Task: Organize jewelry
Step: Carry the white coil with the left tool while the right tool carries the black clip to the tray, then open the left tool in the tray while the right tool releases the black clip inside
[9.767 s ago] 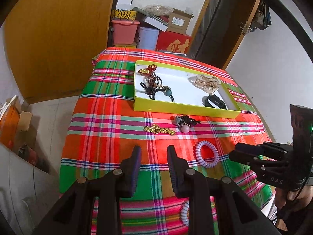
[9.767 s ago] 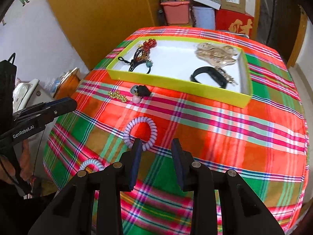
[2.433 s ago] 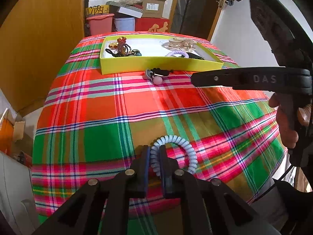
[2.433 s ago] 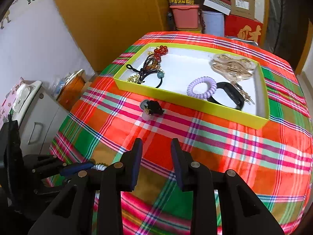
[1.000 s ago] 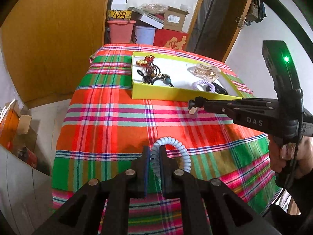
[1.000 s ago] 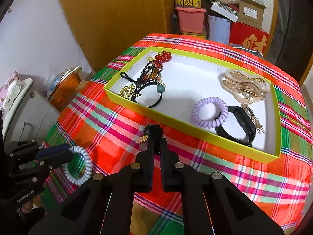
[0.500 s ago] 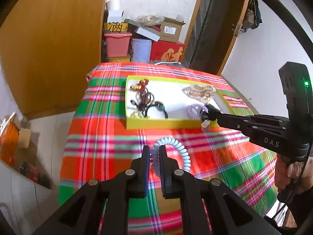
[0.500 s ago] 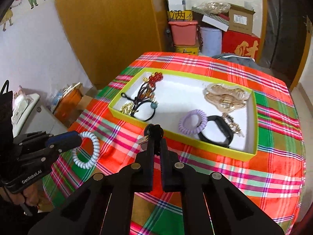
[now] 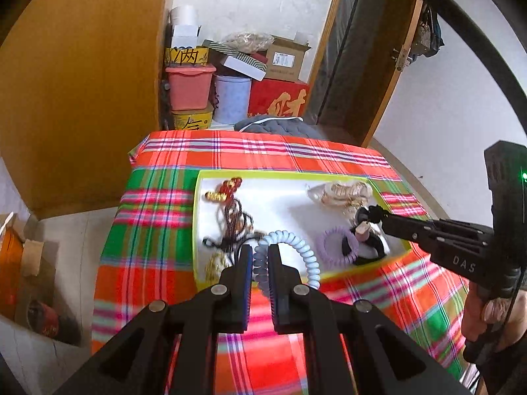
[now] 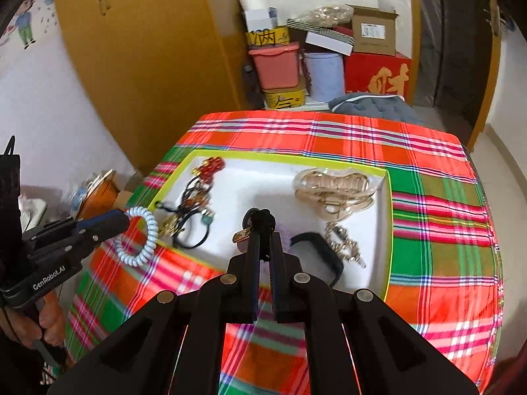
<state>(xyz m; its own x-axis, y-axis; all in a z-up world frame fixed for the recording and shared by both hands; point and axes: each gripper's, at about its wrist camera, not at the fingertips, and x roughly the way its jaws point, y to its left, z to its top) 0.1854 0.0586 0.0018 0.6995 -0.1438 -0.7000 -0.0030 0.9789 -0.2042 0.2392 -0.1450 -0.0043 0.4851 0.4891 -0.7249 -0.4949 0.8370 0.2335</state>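
My left gripper (image 9: 260, 256) is shut on a pale blue spiral hair tie (image 9: 296, 247) and holds it in the air over the front edge of the yellow-rimmed tray (image 9: 296, 175). It also shows in the right wrist view (image 10: 141, 235) at the tray's left front corner. My right gripper (image 10: 262, 230) is shut on a small black hair tie with a pale charm (image 10: 255, 222), held above the tray (image 10: 387, 230). The tray holds a purple spiral tie (image 9: 336, 245), a gold claw clip (image 10: 334, 187), a black band (image 10: 316, 247) and dark beaded ties (image 10: 194, 197).
The tray sits on a table with a red, green and pink plaid cloth (image 10: 444, 230). Boxes and bins (image 10: 316, 56) are stacked behind the table by a wooden cabinet (image 10: 148, 49). A doorway (image 10: 454, 39) is at the back right.
Both grippers have moved forward and up from the cloth to over the tray, each still holding its hair tie. The cloth in front of the tray no longer has jewelry on it.
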